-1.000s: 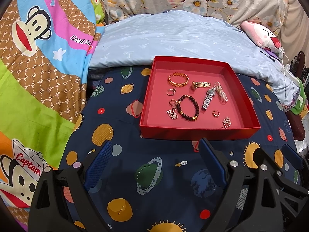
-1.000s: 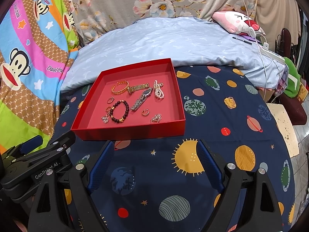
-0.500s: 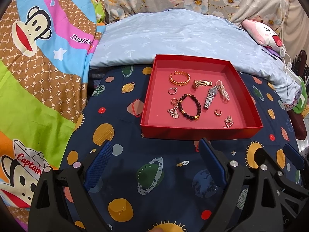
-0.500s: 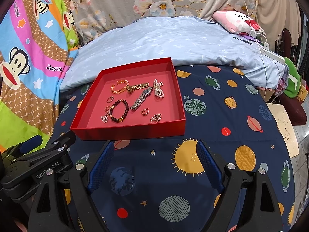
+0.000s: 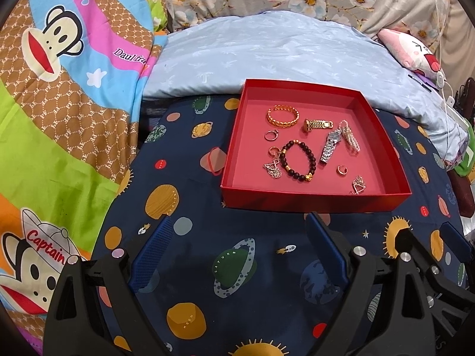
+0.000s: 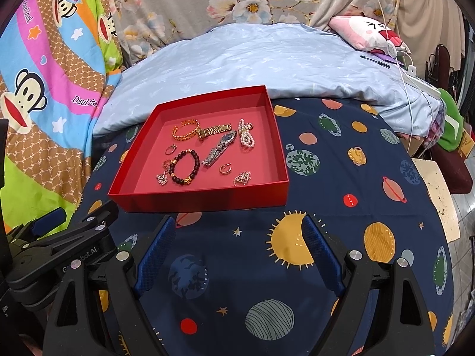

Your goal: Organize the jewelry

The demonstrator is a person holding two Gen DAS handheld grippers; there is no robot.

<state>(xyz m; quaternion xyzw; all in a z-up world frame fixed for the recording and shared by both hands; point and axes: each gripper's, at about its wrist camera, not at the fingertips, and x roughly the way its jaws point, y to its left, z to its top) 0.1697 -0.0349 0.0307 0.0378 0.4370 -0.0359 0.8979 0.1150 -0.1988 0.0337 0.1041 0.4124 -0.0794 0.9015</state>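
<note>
Jewelry: all of it lies loose in the red tray (image 5: 314, 200), ahead of both tongs on the planet-print bed sheet (image 5: 190, 237); none seen outside the tray.
Left tongs (image 5: 237, 255): spread wide, holding nothing, short of the tray's near wall; tray sits ahead and to their right.
Right tongs (image 6: 237, 255): spread wide, holding nothing, also short of the near wall; tray ahead and to their left.
Layout: gold bangle (image 5: 282, 116) and gold watch band (image 5: 317, 124) at the far side; silver watch (image 5: 329, 146) touching the pearl strand (image 5: 350, 139); dark bead bracelet (image 5: 297, 160) against a small charm cluster (image 5: 273, 169); three small rings (image 5: 271, 135) scattered; another charm (image 5: 357, 184) by the near wall.
Stage: fits pieces dumped in for sorting, or pieces already gathered there; can't tell which.
Risk 1: touching pieces likely to snag and lift together.
Risk 2: rings are thin and flat, so the broad pads may slip off or flick them out.
Risk 3: soft bed under a light tray, so pushing down could tip or slide it.
</note>
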